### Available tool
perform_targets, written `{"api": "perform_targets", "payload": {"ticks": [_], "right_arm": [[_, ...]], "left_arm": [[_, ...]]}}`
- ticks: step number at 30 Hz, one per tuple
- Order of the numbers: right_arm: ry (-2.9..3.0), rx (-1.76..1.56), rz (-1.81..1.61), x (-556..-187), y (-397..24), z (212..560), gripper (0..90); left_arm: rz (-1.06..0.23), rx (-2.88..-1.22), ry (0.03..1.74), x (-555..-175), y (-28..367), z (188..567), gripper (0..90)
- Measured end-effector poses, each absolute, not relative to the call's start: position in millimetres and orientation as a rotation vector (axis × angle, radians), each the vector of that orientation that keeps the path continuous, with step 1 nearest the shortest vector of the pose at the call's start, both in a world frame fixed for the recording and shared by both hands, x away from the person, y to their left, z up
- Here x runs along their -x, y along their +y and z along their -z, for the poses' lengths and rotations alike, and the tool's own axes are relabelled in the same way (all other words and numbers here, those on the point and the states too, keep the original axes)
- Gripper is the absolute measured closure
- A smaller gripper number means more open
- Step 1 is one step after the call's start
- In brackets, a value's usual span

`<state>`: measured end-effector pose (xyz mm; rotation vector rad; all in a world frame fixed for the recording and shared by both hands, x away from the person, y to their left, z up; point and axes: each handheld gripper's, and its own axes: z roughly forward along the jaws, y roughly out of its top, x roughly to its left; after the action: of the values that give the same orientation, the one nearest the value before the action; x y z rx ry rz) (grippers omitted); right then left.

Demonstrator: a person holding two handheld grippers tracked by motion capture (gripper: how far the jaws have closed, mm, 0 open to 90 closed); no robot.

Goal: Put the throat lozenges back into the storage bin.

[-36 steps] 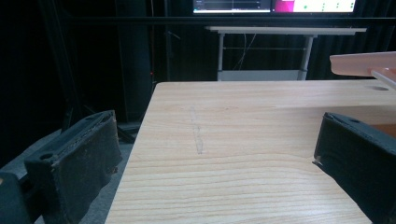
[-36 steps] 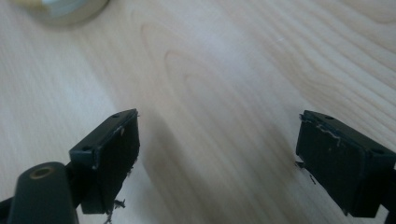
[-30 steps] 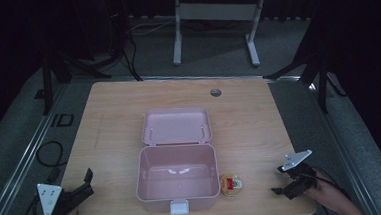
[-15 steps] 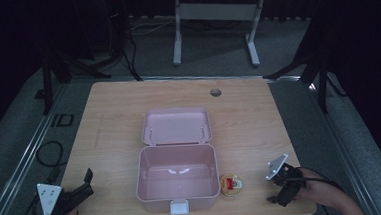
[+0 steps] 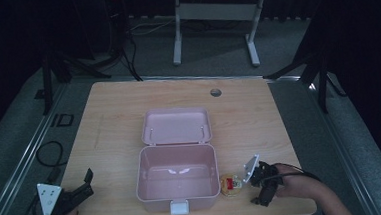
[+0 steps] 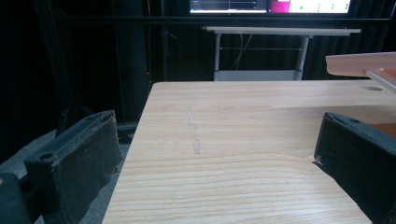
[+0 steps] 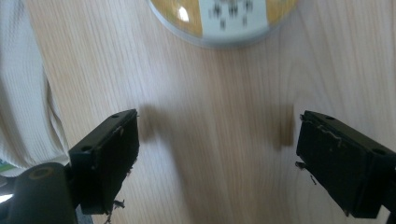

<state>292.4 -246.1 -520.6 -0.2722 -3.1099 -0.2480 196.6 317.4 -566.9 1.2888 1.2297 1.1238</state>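
Since a second ago the right gripper (image 5: 257, 182) has come in from the table's right edge toward the small round tin (image 5: 230, 183) and now sits just beside it on the tin's right; the left gripper (image 5: 78, 190) has kept its place at the near left corner.

The wooden table (image 5: 114, 127) carries everything, and a round hole (image 5: 215, 92) is cut near its far edge. At the middle stands a pink plastic box (image 5: 178, 177), open, with its lid (image 5: 176, 125) thrown back flat on the far side and a pale latch (image 5: 179, 207) at the near wall. The inside of the box looks bare apart from two glints of light on the floor of it.

The round tin lies flat on the table just to the right of the box's near right corner, close to the wall; whether it touches the wall cannot be told. It has a yellow top with a red and white label. In the right gripper view the tin (image 7: 224, 18) shows at the top edge, ahead of the jaws and not between them.

The right gripper (image 7: 217, 161) is released, jaws spread wide over bare wood, pointing down. A white sleeve (image 7: 25, 93) shows at its left. The left gripper (image 6: 212, 163) is also released, jaws far apart, low over the table (image 6: 224, 140).
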Motion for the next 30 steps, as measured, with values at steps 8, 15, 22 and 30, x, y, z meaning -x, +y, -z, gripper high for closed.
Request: {"api": "perform_targets", "payload": {"ticks": [8, 15, 22, 30], "right_arm": [[-3.128, 0.168, 0.231, -297, -215, 519, 12.9], [-3.165, 0.073, 0.211, -300, -195, 520, 13.4], [-3.169, 0.001, 0.188, -304, -181, 525, 15.7], [-3.183, -0.050, 0.150, -299, -182, 521, 20.0]], "left_arm": [[-1.123, -1.291, 1.227, -196, 318, 567, 0.7], [-1.123, -1.293, 1.225, -196, 317, 567, 0.7], [-1.122, -1.292, 1.224, -196, 318, 567, 0.7], [-1.122, -1.291, 1.224, -196, 318, 567, 0.7]]}}
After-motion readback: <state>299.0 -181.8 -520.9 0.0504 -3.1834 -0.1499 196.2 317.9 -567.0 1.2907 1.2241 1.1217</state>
